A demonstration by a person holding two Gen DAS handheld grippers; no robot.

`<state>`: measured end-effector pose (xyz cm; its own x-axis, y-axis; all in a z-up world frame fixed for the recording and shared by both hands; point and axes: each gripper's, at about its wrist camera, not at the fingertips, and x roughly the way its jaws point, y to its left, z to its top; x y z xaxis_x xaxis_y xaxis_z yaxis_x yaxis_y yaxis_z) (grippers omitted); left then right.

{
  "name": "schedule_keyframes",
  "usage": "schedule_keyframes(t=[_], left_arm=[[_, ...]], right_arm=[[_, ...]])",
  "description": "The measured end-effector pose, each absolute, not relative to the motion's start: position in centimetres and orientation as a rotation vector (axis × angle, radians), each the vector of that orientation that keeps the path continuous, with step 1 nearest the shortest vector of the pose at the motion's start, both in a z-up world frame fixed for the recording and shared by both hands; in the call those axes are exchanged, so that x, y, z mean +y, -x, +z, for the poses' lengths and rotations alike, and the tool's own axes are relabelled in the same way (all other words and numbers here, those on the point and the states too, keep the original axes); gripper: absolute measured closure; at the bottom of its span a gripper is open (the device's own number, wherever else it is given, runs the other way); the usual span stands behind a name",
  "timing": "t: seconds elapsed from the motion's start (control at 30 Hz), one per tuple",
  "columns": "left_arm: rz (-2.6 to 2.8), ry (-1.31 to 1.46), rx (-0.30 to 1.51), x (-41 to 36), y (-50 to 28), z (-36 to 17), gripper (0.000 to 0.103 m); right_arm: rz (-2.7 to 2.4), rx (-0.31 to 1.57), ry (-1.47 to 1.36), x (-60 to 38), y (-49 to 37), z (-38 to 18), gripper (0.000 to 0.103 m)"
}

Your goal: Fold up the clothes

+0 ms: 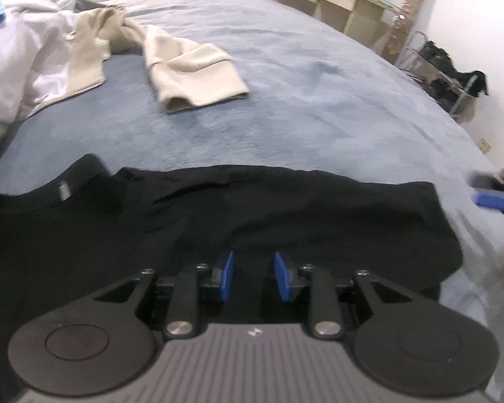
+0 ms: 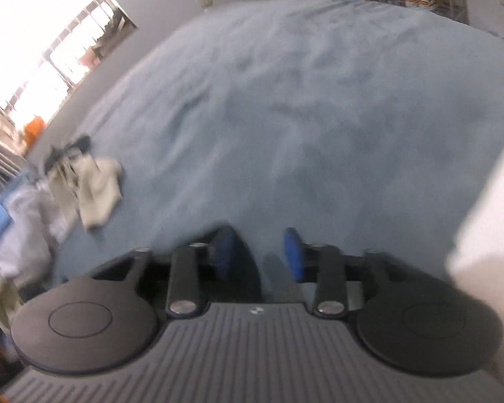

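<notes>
A black garment (image 1: 285,221) lies spread flat on the near part of a bed covered with a grey-blue blanket (image 1: 319,84). Its far edge makes an almost straight line across the bed, and at the left side a part of the cloth is turned over, with a small grey label (image 1: 63,190) showing there.

The left gripper (image 1: 253,273) is low over the middle of this black garment. Its two blue pads (image 1: 227,273) stand a little apart, and only the black cloth underneath is seen in the gap; I cannot see any fold of cloth pinched between them, so it holds nothing.

The right gripper (image 2: 260,255) is to the right of the garment, above the bare blanket (image 2: 302,100). Its picture is blurred. The blue pads (image 2: 294,252) are apart, with blanket visible between them, and something dark sits just beside the left pad, but I cannot tell what it is. Nothing is clamped in this gripper. In the left wrist view a blurred blue and black part of it (image 1: 494,198) shows at the right edge, just past the corner of the garment.

Further away on the bed lies a cream garment (image 1: 191,70), loosely bunched, and to the left of it a heap of white and pale clothes (image 1: 27,60). Behind the bed stand a wooden shelf unit (image 1: 336,3) and a metal rack (image 1: 447,70) with dark things on it, against a white wall. A bright window (image 2: 33,33) is on the left in the right wrist view.
</notes>
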<state>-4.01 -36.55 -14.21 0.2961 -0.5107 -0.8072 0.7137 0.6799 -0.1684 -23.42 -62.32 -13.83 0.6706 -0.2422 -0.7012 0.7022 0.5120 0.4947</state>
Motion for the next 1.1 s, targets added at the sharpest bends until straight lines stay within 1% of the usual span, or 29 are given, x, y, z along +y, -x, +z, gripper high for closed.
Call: schedule_keyframes(t=[0.03, 0.07, 0.1, 0.13, 0.17, 0.2, 0.23, 0.33, 0.4, 0.43, 0.53, 0.63, 0.77, 0.93, 1.03, 1.1], left_arm=[[-0.836, -0.241, 0.970, -36.8, 4.2, -14.2, 0.074], [-0.846, -0.241, 0.970, -37.1, 4.3, -14.2, 0.074], [-0.850, -0.241, 0.973, -37.3, 4.4, -14.3, 0.074], [-0.846, -0.239, 0.974, -37.5, 4.5, -14.3, 0.074], [-0.842, -0.236, 0.977, -37.6, 4.6, -14.4, 0.074], [-0.835, -0.228, 0.983, -37.6, 4.5, -14.5, 0.074], [-0.830, -0.216, 0.989, -37.5, 4.4, -14.5, 0.074], [-0.816, -0.197, 0.996, -36.9, 3.9, -14.6, 0.074], [-0.803, -0.189, 1.003, -36.4, 3.4, -14.7, 0.074], [-0.796, -0.178, 1.009, -36.1, 3.1, -14.7, 0.074], [-0.780, -0.140, 1.027, -35.4, 2.3, -14.9, 0.074], [-0.775, -0.100, 1.037, -35.1, 1.8, -14.9, 0.074], [-0.784, -0.070, 1.030, -34.9, 1.7, -14.6, 0.074], [-0.791, -0.034, 1.025, -34.4, 1.5, -13.9, 0.071], [-0.770, -0.030, 1.035, -33.8, 1.4, -13.8, 0.071], [-0.755, -0.030, 1.039, -33.3, 1.3, -13.7, 0.069]], right_arm=[[-0.578, 0.633, -0.854, -62.8, 22.1, -14.2, 0.063], [-0.544, 0.656, -0.853, -63.2, 20.8, -14.6, 0.059], [-0.518, 0.709, -0.864, -63.4, 19.4, -15.6, 0.059], [-0.493, 0.768, -0.877, -63.7, 18.1, -16.7, 0.061], [-0.487, 0.791, -0.872, -63.6, 17.3, -17.4, 0.082], [-0.479, 0.793, -0.839, -63.2, 16.9, -17.5, 0.099], [-0.470, 0.760, -0.779, -62.4, 16.9, -16.5, 0.101], [-0.419, 0.624, -0.571, -59.1, 17.3, -12.8, 0.101], [-0.315, 0.531, -0.340, -54.8, 18.3, -9.7, 0.101], [-0.258, 0.527, -0.190, -52.2, 18.6, -9.2, 0.101], [-0.095, 0.540, 0.260, -44.6, 19.4, -9.0, 0.101], [0.014, 0.577, 0.510, -40.9, 20.2, -11.2, 0.101], [0.112, 0.601, 0.678, -39.2, 20.7, -13.0, 0.101], [0.296, 0.579, 0.769, -37.0, 21.3, -12.5, 0.101], [0.355, 0.627, 0.786, -36.3, 21.3, -13.0, 0.099], [0.370, 0.672, 0.743, -36.0, 21.2, -13.1, 0.094]])
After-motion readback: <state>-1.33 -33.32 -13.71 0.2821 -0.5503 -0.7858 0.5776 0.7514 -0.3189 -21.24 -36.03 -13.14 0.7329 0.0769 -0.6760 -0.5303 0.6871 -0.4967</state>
